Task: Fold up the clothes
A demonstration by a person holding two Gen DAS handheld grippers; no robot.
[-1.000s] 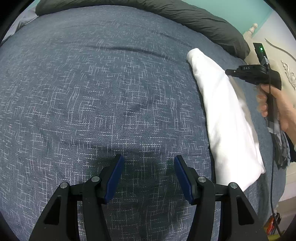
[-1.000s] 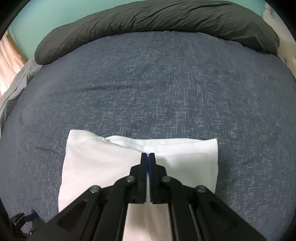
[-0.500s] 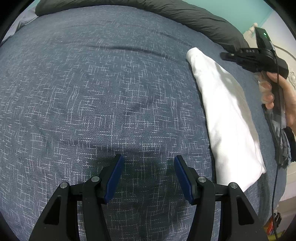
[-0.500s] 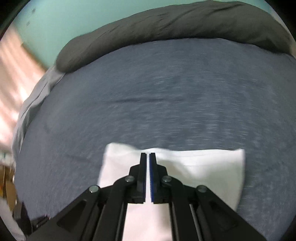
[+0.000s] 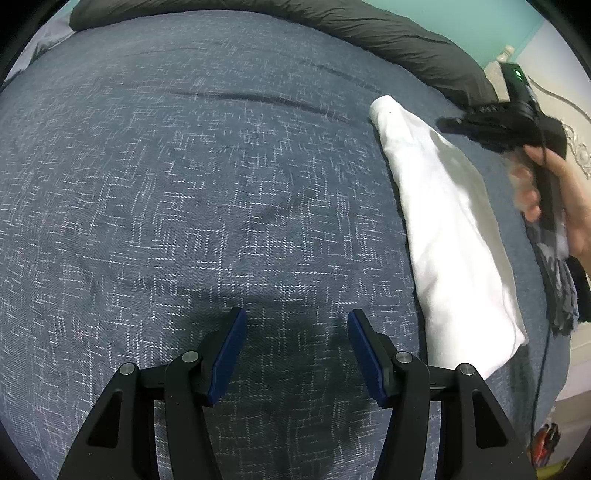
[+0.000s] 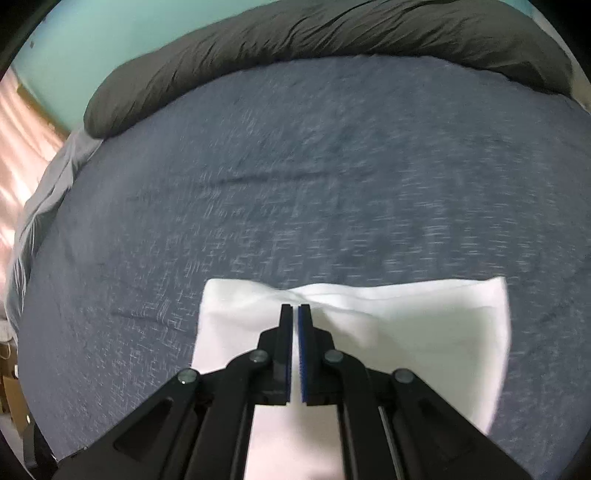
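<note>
While your left gripper (image 5: 293,332) hangs over the blue-grey bedspread (image 5: 184,177), its jaws stand apart with only bare cover between the blue pads (image 5: 227,354), and a dark shadow lies on the cloth under them; nothing is held there. Further right in the left wrist view, the folded white garment (image 5: 447,229) lies flat on the bed as a long narrow slab, one end towards the dark grey duvet (image 5: 388,33) rolled along the far edge, the other end near the bed's near side; it sits well apart from your left gripper. Beyond the garment, at the picture's right edge, your right hand (image 5: 554,192) grips the handle of the right gripper (image 5: 448,125), which is held above the far end of the garment and shows a small green light; a dark striped cloth (image 5: 557,288) hangs over the bed's edge below that hand, and a cable (image 5: 541,369) trails down past it. Seen from the right wrist, the right gripper (image 6: 294,308) has its jaws closed with just a thin slit between the pads, and no cloth is caught in them; the white garment (image 6: 406,325) lies under and beyond the tips, spreading wider to the right than to the left; this view is blurred; pink curtains (image 6: 22,147) show at the far left, and the duvet (image 6: 332,33) runs across the top.
</note>
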